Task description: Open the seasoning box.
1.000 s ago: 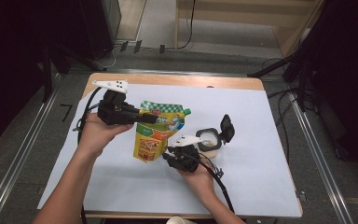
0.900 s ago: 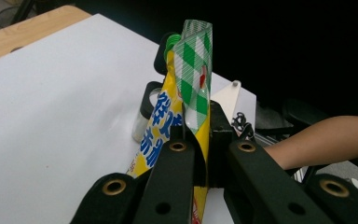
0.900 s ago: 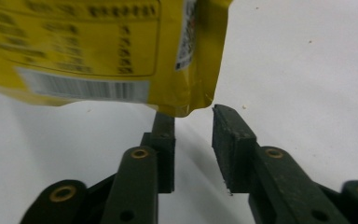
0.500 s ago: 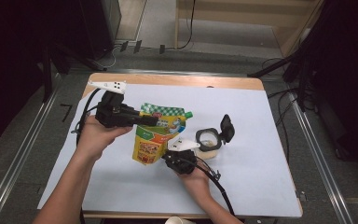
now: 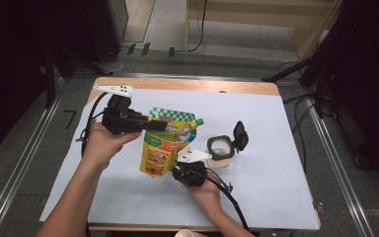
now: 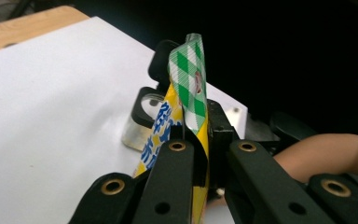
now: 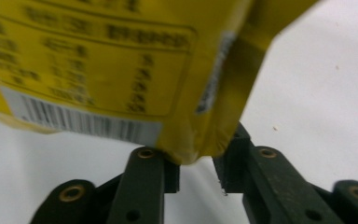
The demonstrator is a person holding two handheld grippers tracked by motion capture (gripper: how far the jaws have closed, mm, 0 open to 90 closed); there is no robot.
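Observation:
A yellow refill pouch [image 5: 169, 138] with a green checked top hangs upright over the white sheet. My left gripper [image 5: 159, 126] is shut on its top edge; in the left gripper view both jaws pinch the pouch [image 6: 187, 70] just below the checked band, with the left gripper [image 6: 204, 156] level. My right gripper [image 5: 174, 170] sits at the pouch's lower right corner. In the right gripper view that corner of the pouch [image 7: 121, 60] dips into the gap of the right gripper [image 7: 196, 175], whose jaws have just been opening and do not clamp it.
A clear round jar [image 5: 219, 148] with a black flip lid open stands just right of the pouch, also behind it as the jar [image 6: 140, 119]. White paper [image 5: 276, 163] covers the wooden table [image 5: 187, 85]. A paper cup rim [image 5: 193, 233] sits at the near edge.
The right gripper has shifted slightly around the pouch's lower corner. The left gripper and the pouch have stayed where they were.

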